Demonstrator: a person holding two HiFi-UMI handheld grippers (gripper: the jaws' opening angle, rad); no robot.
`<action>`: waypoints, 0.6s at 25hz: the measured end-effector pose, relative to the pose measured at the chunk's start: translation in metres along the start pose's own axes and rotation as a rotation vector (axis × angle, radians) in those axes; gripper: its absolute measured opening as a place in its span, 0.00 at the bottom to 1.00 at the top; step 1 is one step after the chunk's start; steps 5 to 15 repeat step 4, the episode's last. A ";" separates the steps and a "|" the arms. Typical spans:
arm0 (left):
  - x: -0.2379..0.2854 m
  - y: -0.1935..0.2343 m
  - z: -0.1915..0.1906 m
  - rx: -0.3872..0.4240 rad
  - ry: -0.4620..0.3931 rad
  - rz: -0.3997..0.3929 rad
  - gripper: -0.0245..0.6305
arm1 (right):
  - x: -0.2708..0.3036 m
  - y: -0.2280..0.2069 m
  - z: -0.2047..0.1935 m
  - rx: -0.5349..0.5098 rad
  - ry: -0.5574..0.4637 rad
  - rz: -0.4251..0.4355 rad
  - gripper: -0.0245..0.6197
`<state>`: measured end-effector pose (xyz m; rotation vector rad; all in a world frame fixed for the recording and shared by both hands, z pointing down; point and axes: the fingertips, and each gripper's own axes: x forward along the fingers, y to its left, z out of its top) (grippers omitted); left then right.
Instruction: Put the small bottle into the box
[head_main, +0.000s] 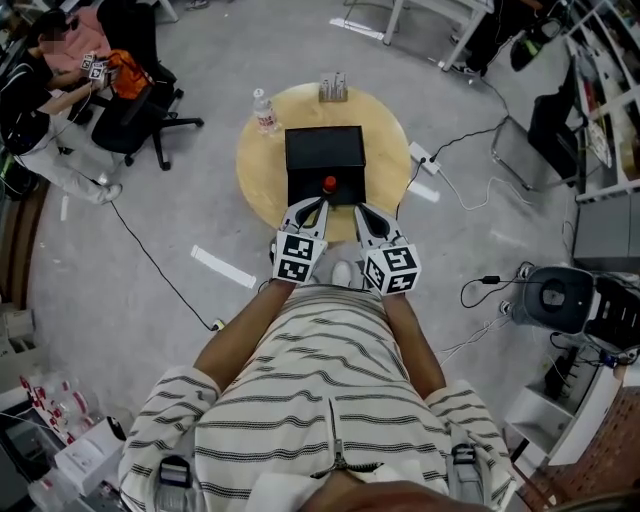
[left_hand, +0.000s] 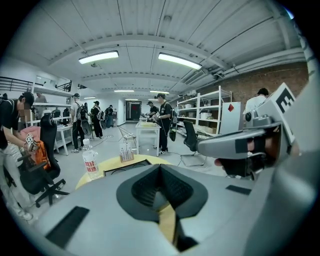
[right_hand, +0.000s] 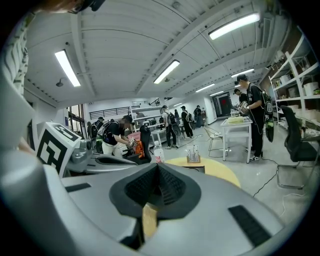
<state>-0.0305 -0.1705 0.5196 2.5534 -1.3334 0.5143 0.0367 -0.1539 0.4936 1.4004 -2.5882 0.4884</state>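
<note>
A black box (head_main: 324, 150) sits in the middle of a round yellow table (head_main: 260, 170). At the box's near edge stands a small red-topped thing (head_main: 329, 184), apparently the small bottle. Just short of it my left gripper (head_main: 318, 207) and right gripper (head_main: 362, 212) hang side by side, jaws pointing at the box. Both are shut with nothing between their pads. In the left gripper view the closed left gripper (left_hand: 160, 167) hides most of the box (left_hand: 127, 166). The right gripper view shows the closed right gripper (right_hand: 158, 166) and the table (right_hand: 222, 171) beyond it.
A clear water bottle (head_main: 264, 110) (left_hand: 90, 160) (right_hand: 158, 152) stands at the table's far left, a small rack (head_main: 333, 88) (left_hand: 126, 151) (right_hand: 192, 155) at its far edge. An office chair (head_main: 135, 105) and a seated person are at the left. Cables and a power strip (head_main: 420, 156) lie on the floor at the right.
</note>
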 end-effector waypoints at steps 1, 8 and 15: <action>0.000 -0.001 0.000 0.001 -0.001 0.001 0.07 | -0.001 0.000 0.000 0.000 -0.001 -0.001 0.07; -0.001 -0.004 0.002 0.007 -0.006 0.002 0.07 | -0.003 -0.003 0.000 -0.002 -0.003 -0.004 0.07; -0.001 -0.004 0.002 0.007 -0.006 0.002 0.07 | -0.003 -0.003 0.000 -0.002 -0.003 -0.004 0.07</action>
